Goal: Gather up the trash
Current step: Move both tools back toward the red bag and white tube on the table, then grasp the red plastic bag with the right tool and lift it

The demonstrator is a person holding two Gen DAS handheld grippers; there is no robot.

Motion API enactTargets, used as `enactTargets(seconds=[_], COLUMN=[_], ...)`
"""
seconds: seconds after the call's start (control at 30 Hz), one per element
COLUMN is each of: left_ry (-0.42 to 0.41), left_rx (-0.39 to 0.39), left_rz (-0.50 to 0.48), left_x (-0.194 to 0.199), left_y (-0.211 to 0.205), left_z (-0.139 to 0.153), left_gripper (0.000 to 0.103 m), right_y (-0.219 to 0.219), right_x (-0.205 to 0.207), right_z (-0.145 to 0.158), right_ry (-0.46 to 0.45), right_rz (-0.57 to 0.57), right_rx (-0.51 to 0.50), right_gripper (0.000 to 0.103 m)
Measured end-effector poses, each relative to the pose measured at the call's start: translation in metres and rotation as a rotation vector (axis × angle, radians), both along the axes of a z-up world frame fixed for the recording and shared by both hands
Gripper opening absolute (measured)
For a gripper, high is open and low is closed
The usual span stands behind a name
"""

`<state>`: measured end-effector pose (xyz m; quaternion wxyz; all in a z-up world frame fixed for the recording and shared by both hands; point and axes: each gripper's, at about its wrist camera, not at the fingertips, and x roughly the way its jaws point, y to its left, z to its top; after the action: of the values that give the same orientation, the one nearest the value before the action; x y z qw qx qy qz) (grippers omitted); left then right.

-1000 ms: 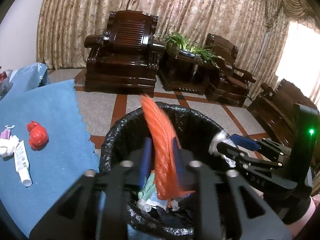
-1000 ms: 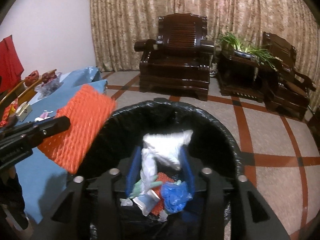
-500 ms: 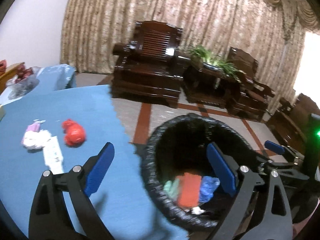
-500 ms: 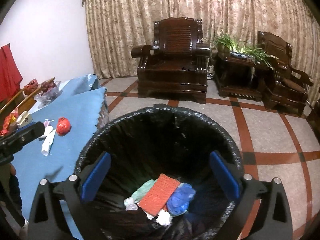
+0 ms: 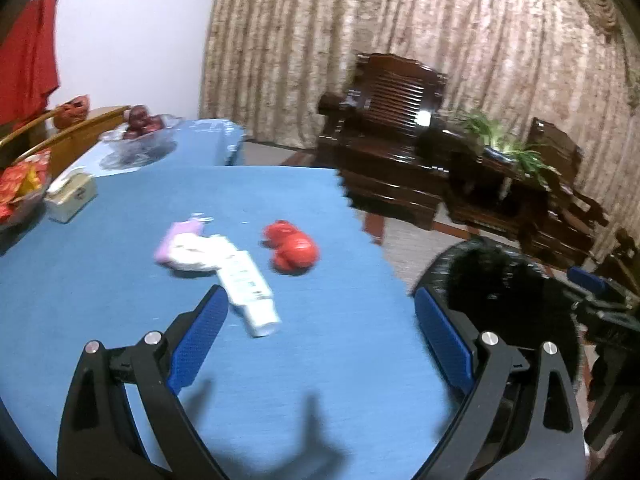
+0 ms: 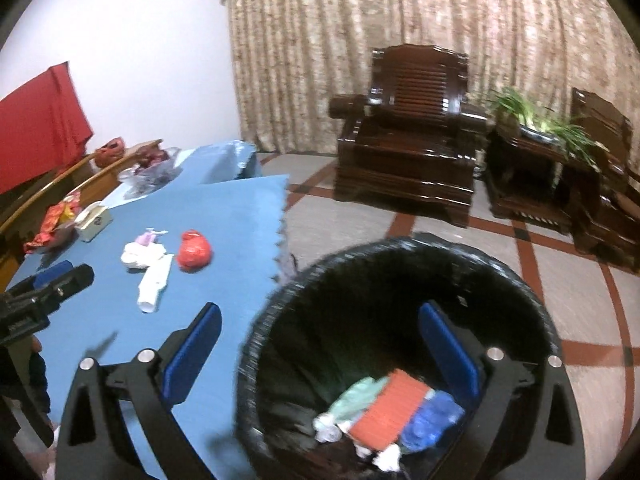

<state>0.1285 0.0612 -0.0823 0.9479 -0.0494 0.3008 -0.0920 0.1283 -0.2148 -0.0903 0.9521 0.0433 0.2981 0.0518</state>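
Both of your grippers are spread wide and carry nothing. The left gripper (image 5: 320, 320) hangs over the blue cloth (image 5: 320, 380), with its blue pads (image 5: 198, 336) framing the remaining trash. The right gripper (image 6: 320, 356) straddles the near rim of the black-lined bin (image 6: 500, 256), 1 pad over the cloth and the other over the bin's mouth.

3 pieces remain on the table: a white tube (image 5: 248, 288) lying flat closest to you, a white and pink crumpled wad (image 5: 182, 250) touching the tube's far end, and a red crumpled bag (image 5: 292, 250) just beside the tube, toward the bin. The bin already holds an orange net (image 6: 394, 408), a blue scrap (image 6: 430, 424) and some pale bits.

Here is where it can slip, in my judgement:

1. The tube and the wad touch, so closing on the tube near its far end could drag the wad along or flick it off the cloth. Take the near end.
2. The tube lies flat and looks smooth. A shallow pinch may squeeze it out sideways.
3. The red bag looks light and springy, so a loose grip could let it fall on the way to the bin.
4. The cloth may bunch if a pad digs in, which would shift everything.
5. Both views are blurred. Settle before you close.
6. The grippers sit near each other by the bin, so send only 1 in.
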Motion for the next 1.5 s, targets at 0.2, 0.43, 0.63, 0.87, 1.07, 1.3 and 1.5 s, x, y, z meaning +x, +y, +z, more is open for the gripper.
enactTargets(seconds=[0.2, 0.43, 0.63, 0.87, 1.07, 1.3, 1.5], left_ry=[0.005, 0.012, 0.023, 0.040, 0.058, 0.068, 0.072], left_rx=[0.016, 0.031, 0.030, 0.029, 0.023, 0.020, 0.018], left_rz=[0.086, 0.161, 0.199, 0.219, 0.232, 0.232, 0.235], left_x=[0.003, 0.018, 0.037, 0.057, 0.071, 0.080, 0.083], left_y=[0.042, 0.073, 0.090, 0.104, 0.114, 0.118, 0.119], left_z=[-0.004, -0.011, -0.025, -0.041, -0.052, -0.060, -0.062], left_gripper=[0.092, 0.092, 0.092, 0.092, 0.092, 0.092, 0.092], right_y=[0.041, 0.084, 0.121, 0.153, 0.171, 0.180, 0.181], right_x=[0.027, 0.065, 0.103, 0.142, 0.173, 0.203, 0.208], right_z=[0.003, -0.002, -0.019, -0.051, -0.070, -0.089, -0.095], right_ry=[-0.016, -0.026, -0.003, 0.058, 0.091, 0.143, 0.169], right_rz=[0.077, 0.135, 0.163, 0.184, 0.194, 0.195, 0.221], right_rx=[0.001, 0.006, -0.015, -0.027, -0.049, -0.066, -0.058], right_gripper=[0.097, 0.097, 0.097, 0.097, 0.097, 0.097, 0.090])
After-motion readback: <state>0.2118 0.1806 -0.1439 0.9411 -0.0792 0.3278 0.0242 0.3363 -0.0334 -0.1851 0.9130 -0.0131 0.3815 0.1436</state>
